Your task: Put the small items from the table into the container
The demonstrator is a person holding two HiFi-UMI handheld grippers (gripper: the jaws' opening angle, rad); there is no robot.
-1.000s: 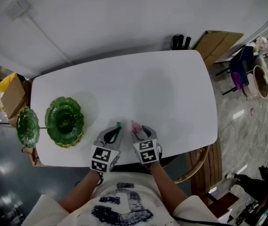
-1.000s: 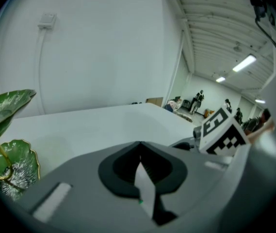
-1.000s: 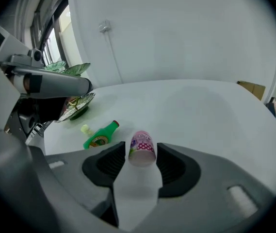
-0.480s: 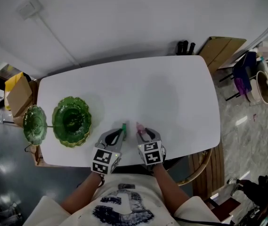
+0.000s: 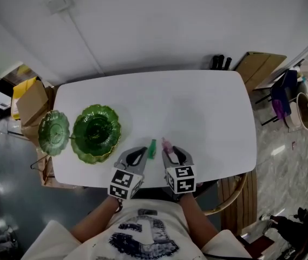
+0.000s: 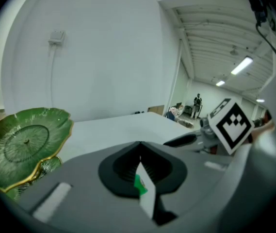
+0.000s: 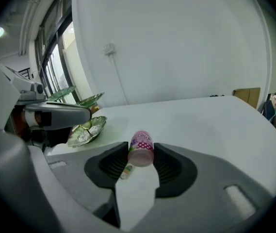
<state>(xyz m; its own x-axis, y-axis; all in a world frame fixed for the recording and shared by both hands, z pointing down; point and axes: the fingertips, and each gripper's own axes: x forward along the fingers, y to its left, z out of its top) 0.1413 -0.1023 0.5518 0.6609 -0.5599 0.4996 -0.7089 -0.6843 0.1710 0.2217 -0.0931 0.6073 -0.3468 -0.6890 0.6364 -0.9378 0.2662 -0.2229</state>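
A thin green and white packet (image 6: 142,190) is pinched in my shut left gripper (image 6: 140,165); in the head view the packet (image 5: 152,148) sticks out past that gripper (image 5: 145,152). My right gripper (image 7: 141,155) is shut on a small pink bottle (image 7: 141,148), its pads against the bottle's sides. From above, the bottle (image 5: 166,144) shows at that gripper's (image 5: 171,150) tip. Both grippers hover side by side over the near edge of the white table (image 5: 197,107). The green leaf-shaped bowl (image 5: 96,132) stands to their left. A small pale object (image 7: 125,170) shows below the right jaws; what it is, I cannot tell.
A smaller green dish (image 5: 53,132) sits by the bowl at the table's left edge. A cardboard box (image 5: 32,104) stands beyond that edge, a wooden chair (image 5: 227,196) at the near right corner, and flat cardboard (image 5: 262,64) leans at the far right.
Both grippers have come up a little from the table's near edge with their items. The right jaws have closed in on the pink bottle. The head view has shifted, moving the bowls rightward.
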